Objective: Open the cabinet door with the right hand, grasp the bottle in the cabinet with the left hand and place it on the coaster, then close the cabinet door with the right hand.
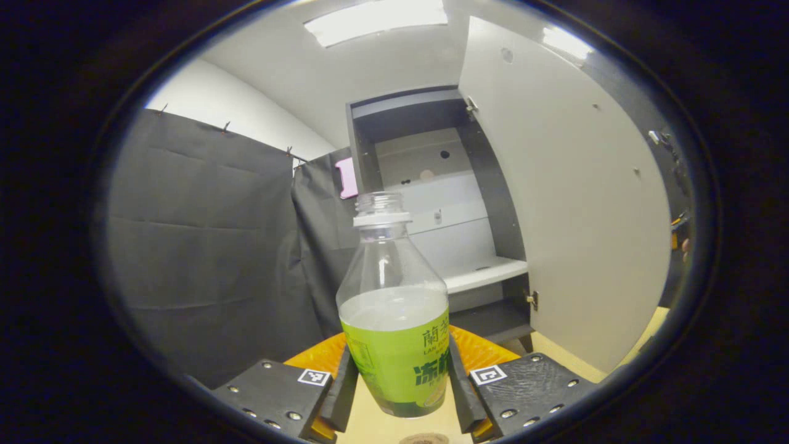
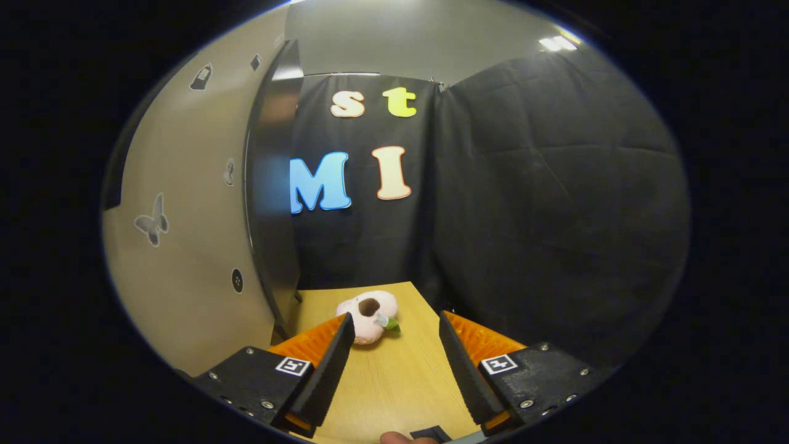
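Holding the bottle [image 1: 394,320] pinched in our left claw [image 1: 397,385], out front of the open cabinet [image 1: 431,203]; coaster next. Right claw [image 2: 394,364] spread, empty.

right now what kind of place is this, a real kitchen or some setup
Most likely a staged recording booth, not a real kitchen: black cloth hangs as walls, a lone cabinet stands open on a wooden table, and the left gripper holds a bottle.

Black cloth walls [image 1: 203,246], a wooden table [image 2: 394,370], ceiling light panel [image 1: 376,21] overhead.
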